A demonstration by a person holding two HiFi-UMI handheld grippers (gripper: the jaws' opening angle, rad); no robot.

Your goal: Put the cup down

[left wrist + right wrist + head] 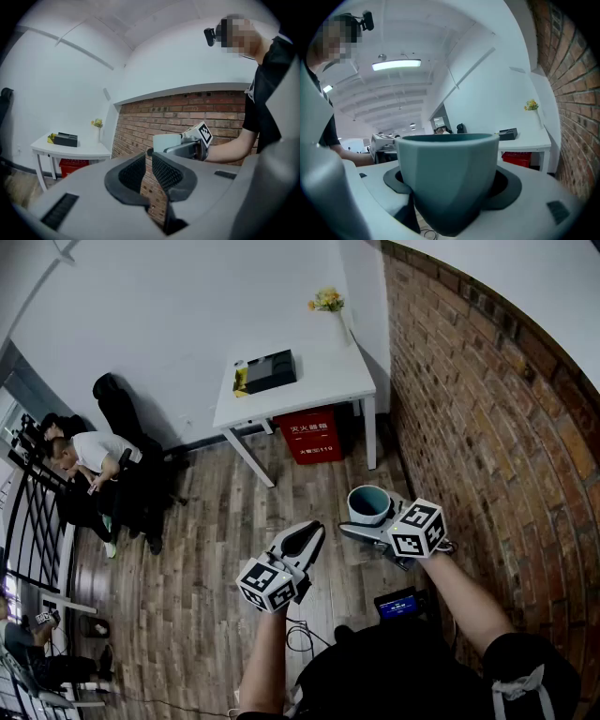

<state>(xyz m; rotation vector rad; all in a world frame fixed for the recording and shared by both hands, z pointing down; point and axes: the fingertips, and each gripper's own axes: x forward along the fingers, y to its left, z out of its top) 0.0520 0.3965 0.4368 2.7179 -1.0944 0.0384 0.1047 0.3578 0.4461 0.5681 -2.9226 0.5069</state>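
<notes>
Cup (368, 505), upright, grasped in right gripper (375, 529) jaws, airborne | left gripper (305, 540) jaws together, empty | handling: keep level, carry toward desk (319, 381) at 11 o'clock, seat base before releasing.

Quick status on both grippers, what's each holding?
Left gripper: fingers closed, holding nothing.
Right gripper: fingers closed on the teal cup.

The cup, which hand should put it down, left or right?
Right. The right gripper holds the teal cup between its jaws, so it probably only needs to lower and let go. The left gripper is empty, jaws nearly together, off to the side.
</notes>
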